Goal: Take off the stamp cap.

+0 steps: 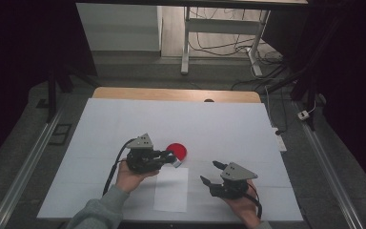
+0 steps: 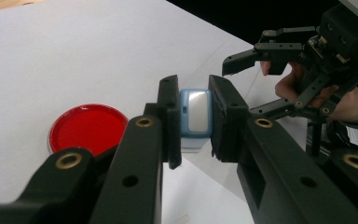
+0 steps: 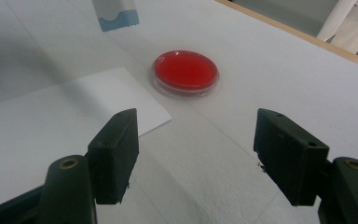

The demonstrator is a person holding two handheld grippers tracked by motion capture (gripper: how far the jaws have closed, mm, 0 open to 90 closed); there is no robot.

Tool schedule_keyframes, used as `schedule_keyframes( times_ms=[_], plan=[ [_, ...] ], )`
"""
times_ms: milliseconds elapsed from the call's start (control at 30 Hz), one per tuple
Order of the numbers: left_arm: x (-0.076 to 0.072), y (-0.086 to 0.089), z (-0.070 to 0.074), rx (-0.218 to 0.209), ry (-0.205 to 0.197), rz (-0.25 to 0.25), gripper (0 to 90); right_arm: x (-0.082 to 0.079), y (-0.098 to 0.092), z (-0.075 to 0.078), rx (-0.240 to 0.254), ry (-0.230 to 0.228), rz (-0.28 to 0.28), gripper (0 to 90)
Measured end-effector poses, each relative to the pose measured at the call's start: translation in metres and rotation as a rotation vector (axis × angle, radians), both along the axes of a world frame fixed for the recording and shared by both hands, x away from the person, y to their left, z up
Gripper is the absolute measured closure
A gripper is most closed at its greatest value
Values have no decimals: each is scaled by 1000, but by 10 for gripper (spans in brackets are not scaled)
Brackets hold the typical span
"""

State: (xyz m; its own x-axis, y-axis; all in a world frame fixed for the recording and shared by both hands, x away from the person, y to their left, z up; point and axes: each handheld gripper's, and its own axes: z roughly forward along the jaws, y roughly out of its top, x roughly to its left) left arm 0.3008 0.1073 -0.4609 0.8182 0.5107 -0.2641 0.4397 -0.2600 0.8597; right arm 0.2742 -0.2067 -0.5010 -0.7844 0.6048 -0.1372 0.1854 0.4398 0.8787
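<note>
At worktop (image 1: 100,124) centre, left gripper (image 1: 175,159) clamps a small blue-white block (image 2: 195,114) beside red dish (image 1: 177,150); right gripper (image 1: 209,172), at 4 o'clock, gapes wide, empty.

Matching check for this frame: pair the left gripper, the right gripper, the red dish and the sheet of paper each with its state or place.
1. left gripper
2. right gripper
3. red dish
4. sheet of paper

A. lies flat on the table, nearest the person
B. jaws apart, nothing between them
C. sits on the table beyond the paper
D. clamped on a small blue and white block

Pairs: 1-D, 2-B, 3-C, 4-A
</note>
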Motion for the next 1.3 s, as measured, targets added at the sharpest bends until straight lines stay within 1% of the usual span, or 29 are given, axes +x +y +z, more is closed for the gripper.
schedule_keyframes(
  times_ms=[33, 133, 167, 200, 633, 667, 867, 933, 1300],
  plan=[
    [0, 0, 0, 0, 0, 0, 752, 0, 1, 0, -9, -2, 0, 310],
    [0, 0, 0, 0, -1, 2, 752, 0, 5, -1, -10, -3, 10, 311],
    [0, 0, 0, -1, 0, 2, 752, -1, 6, -1, -22, -4, 5, 311],
    [0, 0, 0, -1, -1, 2, 752, -1, 7, -1, -15, -4, 16, 312],
    [0, -2, 0, -3, -3, 6, 752, -2, 20, -3, -51, -20, 27, 321],
    [0, -2, 0, -4, -3, 6, 752, -2, 21, -4, -45, -20, 34, 322],
    [1, -3, -1, -1, 0, 6, 752, -2, 26, -4, -57, -23, 32, 329],
    [1, -4, -1, -2, 0, 6, 752, -2, 28, -5, -50, -22, 35, 331],
    [1, -4, -1, -5, -3, 9, 752, -4, 42, -6, -66, -33, 50, 342]
  ],
)
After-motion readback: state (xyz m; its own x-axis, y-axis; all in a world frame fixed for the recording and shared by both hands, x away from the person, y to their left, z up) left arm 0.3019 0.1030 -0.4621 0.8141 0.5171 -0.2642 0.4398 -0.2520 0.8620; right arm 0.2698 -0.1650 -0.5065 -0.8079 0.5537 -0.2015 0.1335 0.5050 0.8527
